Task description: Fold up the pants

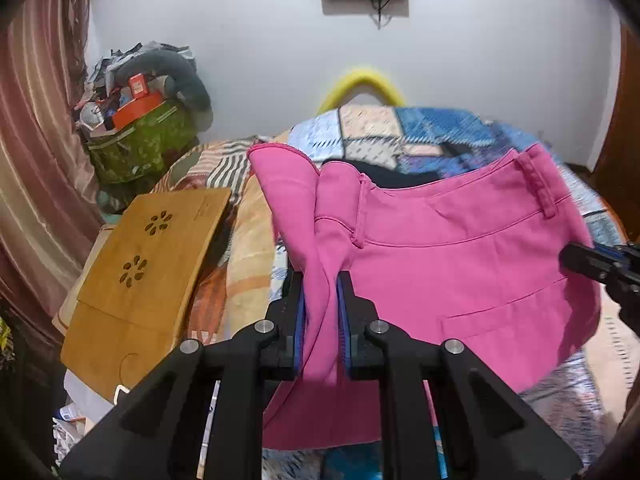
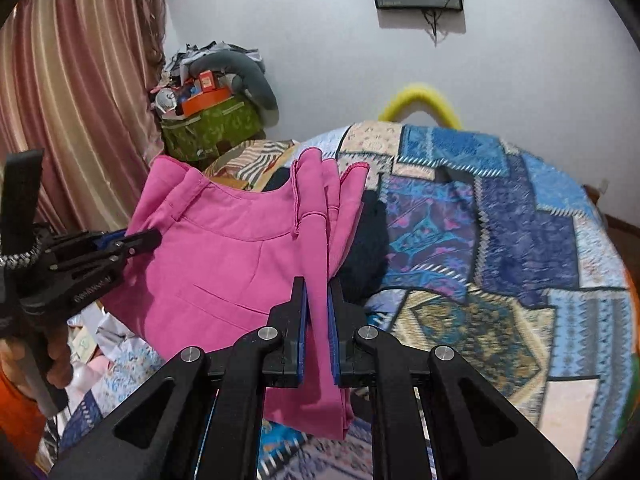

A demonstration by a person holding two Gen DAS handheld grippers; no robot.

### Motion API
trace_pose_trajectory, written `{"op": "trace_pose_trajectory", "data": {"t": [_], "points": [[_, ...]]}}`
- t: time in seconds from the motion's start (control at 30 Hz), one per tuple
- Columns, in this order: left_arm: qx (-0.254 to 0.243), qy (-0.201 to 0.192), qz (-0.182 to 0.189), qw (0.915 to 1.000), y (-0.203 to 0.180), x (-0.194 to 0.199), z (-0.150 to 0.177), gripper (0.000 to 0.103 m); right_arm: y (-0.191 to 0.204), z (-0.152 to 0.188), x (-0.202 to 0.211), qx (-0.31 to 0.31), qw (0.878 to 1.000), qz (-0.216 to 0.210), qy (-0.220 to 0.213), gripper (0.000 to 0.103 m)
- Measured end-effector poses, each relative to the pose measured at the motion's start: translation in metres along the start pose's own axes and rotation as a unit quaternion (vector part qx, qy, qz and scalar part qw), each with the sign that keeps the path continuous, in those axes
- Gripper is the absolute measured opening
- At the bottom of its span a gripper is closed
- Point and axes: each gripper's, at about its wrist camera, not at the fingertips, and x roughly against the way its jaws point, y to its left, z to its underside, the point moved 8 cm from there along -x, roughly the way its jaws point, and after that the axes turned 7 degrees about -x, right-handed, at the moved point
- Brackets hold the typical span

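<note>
Pink pants (image 1: 460, 264) hang in the air above a patchwork bed, held by both grippers at the waistband end. My left gripper (image 1: 321, 280) is shut on a bunched fold of the pink fabric at the left side of the pants. My right gripper (image 2: 318, 286) is shut on the fabric at the other side of the pants (image 2: 224, 256). The right gripper also shows at the right edge of the left wrist view (image 1: 600, 266), and the left gripper shows at the left of the right wrist view (image 2: 132, 242). Waistband and belt loops face the cameras; the legs hang below, mostly hidden.
A patchwork quilt (image 2: 500, 240) covers the bed. A dark garment (image 2: 368, 248) lies on it behind the pants. A wooden lap board (image 1: 148, 272) rests at the bed's left. A green bag piled with clutter (image 1: 140, 148), a striped curtain (image 1: 36, 160) and a yellow ring (image 1: 360, 80) stand beyond.
</note>
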Motion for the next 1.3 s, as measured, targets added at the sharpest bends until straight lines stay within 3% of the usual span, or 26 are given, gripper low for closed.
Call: {"op": "trace_pose_trajectory", "data": {"t": [0.23,0.37,0.43,0.57,0.77,0.97,1.13,1.3], "points": [[0.024,0.066,-0.051,0.9962,0.028,-0.07,0.034,0.014,0.002,0.024,-0.049,-0.014,0.999,0.013,0.04,0.008],[0.073,0.113,0.003,0.9909,0.04,-0.093,0.063,0.014,-0.008,0.034,-0.055,-0.016,0.998,0.026,0.058,0.015],[0.079,0.115,0.007,0.9903,0.045,-0.09,0.072,0.014,-0.015,0.038,-0.054,-0.02,0.996,0.03,0.076,0.017],[0.066,0.111,0.011,0.9916,0.044,-0.07,0.077,0.015,-0.021,0.04,-0.037,-0.017,0.996,0.036,0.078,0.031],[0.054,0.069,0.028,0.9957,0.04,-0.007,0.055,0.015,-0.008,0.023,0.01,-0.001,0.999,0.023,0.036,0.032],[0.04,-0.021,0.053,0.9976,0.027,0.1,0.016,0.015,0.033,-0.005,0.098,0.016,0.999,-0.023,-0.043,0.032],[0.027,-0.106,0.051,0.9927,0.015,0.205,-0.004,0.015,0.069,-0.012,0.179,0.043,0.991,-0.059,-0.111,0.032],[0.014,-0.186,0.013,0.9824,0.006,0.295,0.002,0.02,0.095,0.002,0.253,0.061,0.98,-0.073,-0.175,0.032]]}}
